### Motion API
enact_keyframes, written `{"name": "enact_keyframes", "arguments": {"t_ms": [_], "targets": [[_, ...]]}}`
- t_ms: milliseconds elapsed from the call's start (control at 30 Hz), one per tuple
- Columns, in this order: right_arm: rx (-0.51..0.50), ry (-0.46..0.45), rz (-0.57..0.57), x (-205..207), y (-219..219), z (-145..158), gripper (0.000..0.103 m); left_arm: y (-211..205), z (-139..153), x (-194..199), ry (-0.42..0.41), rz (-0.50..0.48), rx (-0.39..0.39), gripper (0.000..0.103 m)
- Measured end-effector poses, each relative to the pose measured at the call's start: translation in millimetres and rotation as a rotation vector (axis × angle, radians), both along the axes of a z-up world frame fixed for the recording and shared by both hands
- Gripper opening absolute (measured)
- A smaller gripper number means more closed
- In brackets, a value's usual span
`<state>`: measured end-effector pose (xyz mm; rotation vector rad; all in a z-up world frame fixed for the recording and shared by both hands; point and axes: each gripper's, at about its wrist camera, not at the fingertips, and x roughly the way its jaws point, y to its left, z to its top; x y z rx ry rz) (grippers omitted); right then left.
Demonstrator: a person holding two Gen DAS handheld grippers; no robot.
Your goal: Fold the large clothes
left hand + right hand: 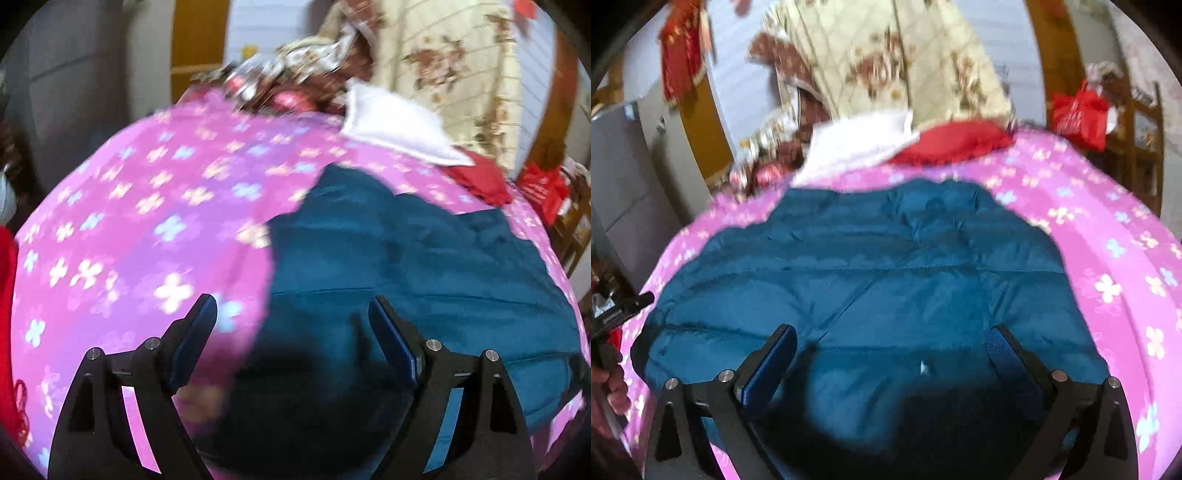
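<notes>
Two black fingers with blue pads frame each wrist view, and both pairs of jaws stand spread wide with nothing pinched between them.

On the left gripper [291, 314], one finger hangs over the pink sheet [147, 206] and the other over the jacket [406, 258], so the jacket's edge runs up between the jaws. A dark shadow lies on the cloth just under them.

On the right gripper [892, 339], both fingers hang over the jacket [868, 266], which fills the space between and beyond the jaws. At the left edge of this view a hand [609, 387] grips the other tool.

One jacket is in sight: a teal quilted puffer, spread flat on the bed, its stitched seams running across it. The sheet [1108, 258] beneath it is pink with pale flower prints and shows all round the jacket.

Beyond the jacket's far edge lie one white pillow [857, 147] and one red cushion [953, 142], touching each other. Behind them stands a cream floral quilt [905, 62]. One red bag [1078, 114] sits off to the right near wooden furniture.
</notes>
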<state>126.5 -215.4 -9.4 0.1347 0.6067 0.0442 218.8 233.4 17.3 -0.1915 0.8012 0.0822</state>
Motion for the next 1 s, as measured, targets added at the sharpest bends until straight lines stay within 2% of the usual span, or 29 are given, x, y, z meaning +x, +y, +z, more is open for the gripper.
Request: {"name": "enact_keyframes", "arguments": {"t_ms": [100,300,433,567,600,633,667,700,733,800,833,933,967,1000], "targets": [[-0.074,0.055,0.017,5,11,-8,0.103,14,-4,15,0.044,0.007,-0.02,0.084],[-0.087,0.043,0.027,9,10,-15,0.103,29,-22,80,0.189,-0.079,-0.235,0.084],[-0.106,0.049,0.022,7,13,-17,0.103,29,-52,116,0.31,-0.165,-0.381,0.087],[-0.107,0.053,0.02,8,14,-18,0.103,20,-49,118,0.262,-0.263,-0.395,0.088],[-0.109,0.054,0.02,8,15,-18,0.103,17,-48,119,0.25,-0.286,-0.384,0.084],[-0.109,0.054,0.021,8,15,-18,0.103,13,-46,116,0.227,-0.302,-0.345,0.076],[-0.108,0.055,0.022,8,15,-18,0.103,6,-42,110,0.164,-0.319,-0.288,0.071],[-0.105,0.054,0.023,8,15,-18,0.103,3,-40,105,0.115,-0.322,-0.257,0.057],[-0.103,0.053,0.025,8,14,-18,0.103,2,-40,101,0.071,-0.316,-0.235,0.046],[-0.099,0.047,0.028,7,13,-19,0.103,5,-40,88,-0.018,-0.296,-0.226,0.035],[-0.099,0.044,0.031,7,13,-19,0.103,5,-39,85,-0.04,-0.29,-0.216,0.031],[-0.098,0.044,0.043,6,11,-19,0.103,-5,-38,84,-0.05,-0.287,-0.133,0.03],[-0.09,0.049,0.05,6,10,-17,0.103,-6,-40,86,-0.044,-0.283,-0.118,0.031],[-0.079,0.051,0.055,6,9,-14,0.103,-8,-42,89,-0.027,-0.274,-0.1,0.037]]}}
